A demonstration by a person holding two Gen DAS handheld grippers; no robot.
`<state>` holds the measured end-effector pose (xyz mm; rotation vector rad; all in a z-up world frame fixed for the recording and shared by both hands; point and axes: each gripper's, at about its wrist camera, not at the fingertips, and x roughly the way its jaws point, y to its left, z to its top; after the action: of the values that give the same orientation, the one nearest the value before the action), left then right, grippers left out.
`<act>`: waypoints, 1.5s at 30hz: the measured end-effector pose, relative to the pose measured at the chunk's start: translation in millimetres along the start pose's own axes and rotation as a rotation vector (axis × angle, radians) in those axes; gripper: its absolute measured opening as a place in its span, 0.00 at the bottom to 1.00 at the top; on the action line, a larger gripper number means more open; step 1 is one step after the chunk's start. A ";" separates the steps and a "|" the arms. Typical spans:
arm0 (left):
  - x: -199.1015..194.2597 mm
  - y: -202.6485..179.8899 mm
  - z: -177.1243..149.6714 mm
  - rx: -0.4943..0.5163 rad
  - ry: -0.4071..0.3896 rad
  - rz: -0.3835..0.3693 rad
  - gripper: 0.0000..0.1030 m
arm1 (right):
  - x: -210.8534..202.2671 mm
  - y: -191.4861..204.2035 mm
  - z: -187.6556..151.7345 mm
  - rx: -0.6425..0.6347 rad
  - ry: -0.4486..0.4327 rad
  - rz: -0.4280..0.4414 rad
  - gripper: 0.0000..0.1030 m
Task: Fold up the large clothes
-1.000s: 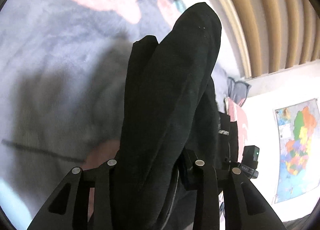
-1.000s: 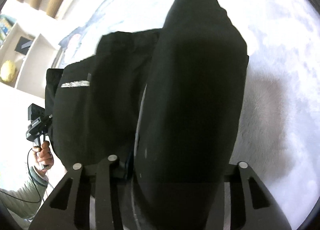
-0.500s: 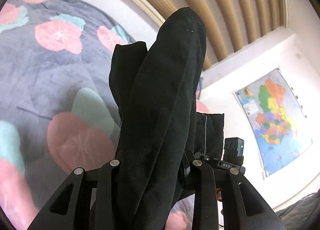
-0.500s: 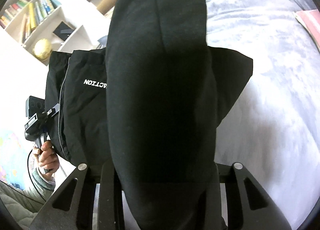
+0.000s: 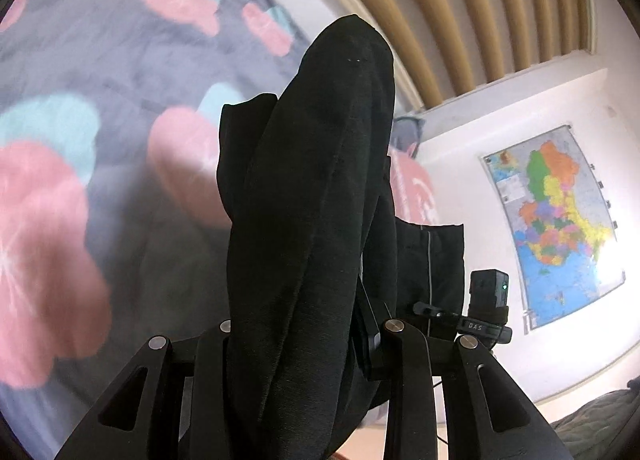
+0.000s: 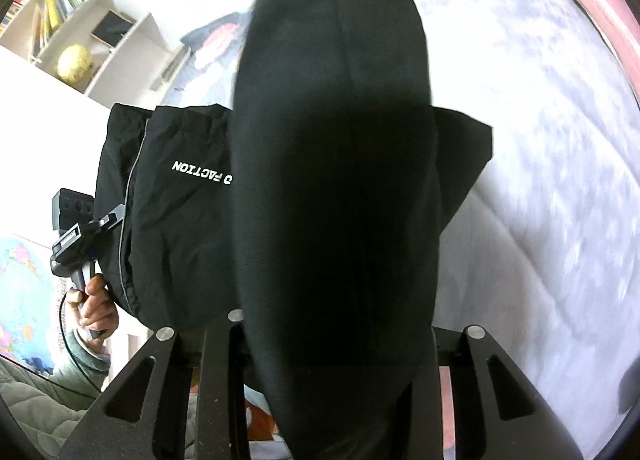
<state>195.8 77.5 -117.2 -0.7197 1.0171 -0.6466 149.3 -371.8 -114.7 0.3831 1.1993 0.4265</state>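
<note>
Garment: black garment (image 5: 304, 219) hung lifted above the floral bed (image 5: 72, 107).
Left gripper (image 5: 308, 344): clenched on one bunched edge.
Right gripper (image 6: 336, 340): gripped the other edge.
Room: bed surface lay open beyond.

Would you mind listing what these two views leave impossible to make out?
- Left gripper fingertips: left wrist view, wrapped in the black garment.
- Right gripper fingertips: right wrist view, covered by the same cloth.
- Garment print: right wrist view, partly hidden by a fold.
- Bedspread pattern: left wrist view, blurred.
</note>
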 end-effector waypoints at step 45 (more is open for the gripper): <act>-5.9 56.3 -97.2 0.214 -0.170 0.602 0.55 | 70.6 18.8 -110.8 0.014 -0.305 -0.507 0.78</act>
<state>113.2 93.8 -191.6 -0.2490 0.9265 -0.1608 63.6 -313.1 -197.4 0.1375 0.9562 -0.0788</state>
